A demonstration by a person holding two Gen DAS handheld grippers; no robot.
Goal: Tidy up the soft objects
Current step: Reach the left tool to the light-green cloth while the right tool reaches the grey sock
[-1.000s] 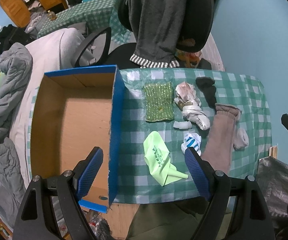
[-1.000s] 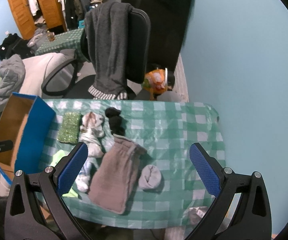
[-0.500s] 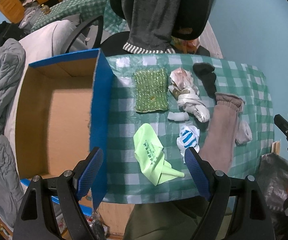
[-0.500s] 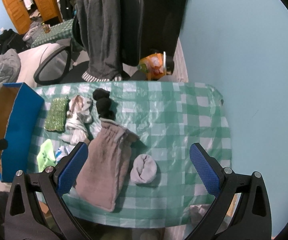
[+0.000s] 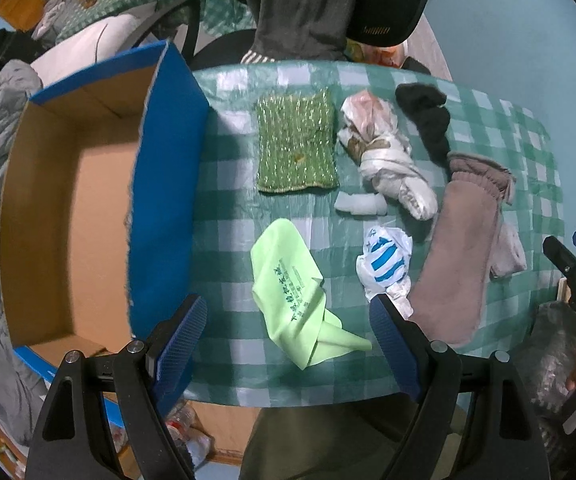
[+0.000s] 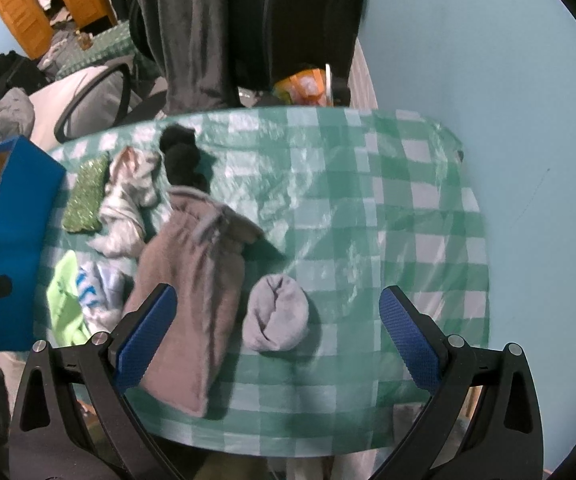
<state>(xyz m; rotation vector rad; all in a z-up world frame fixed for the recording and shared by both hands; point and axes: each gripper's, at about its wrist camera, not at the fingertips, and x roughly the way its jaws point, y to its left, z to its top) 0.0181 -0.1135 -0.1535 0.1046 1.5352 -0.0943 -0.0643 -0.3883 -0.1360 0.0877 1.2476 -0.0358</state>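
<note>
Both tongs stand apart and carry nothing: left tongs (image 5: 288, 322) over the near counter edge, right tongs (image 6: 277, 320) over the near right part.

Lime-green cloth (image 5: 296, 296) lies crumpled near the near edge, between the left tongs' pads. White-and-blue striped plastic bag (image 5: 386, 262) just to its right, touching the long brown pouch (image 6: 191, 280). Rolled grey sock (image 6: 275, 318) lies beside the pouch, between the right tongs' pads. Toward the far edge: green glittery pad (image 5: 296, 144), white bundled cloth (image 5: 384, 152), black sock (image 5: 428, 116). Cardboard box with blue outside (image 5: 167, 184) sits at the left edge, open.

Risks, judged:
- Counter (image 6: 368, 220) is covered in thin checked plastic; a low pinch could catch the sheet and drag neighbouring items.
- Cloth and bag lie close; one grab may lift both.
- Box wall stands high; a trailing cloth corner could snag on its rim.

Writing: dark green print on the cloth, not legible. "DAS" partly visible on the right tongs' body in the left view.
</note>
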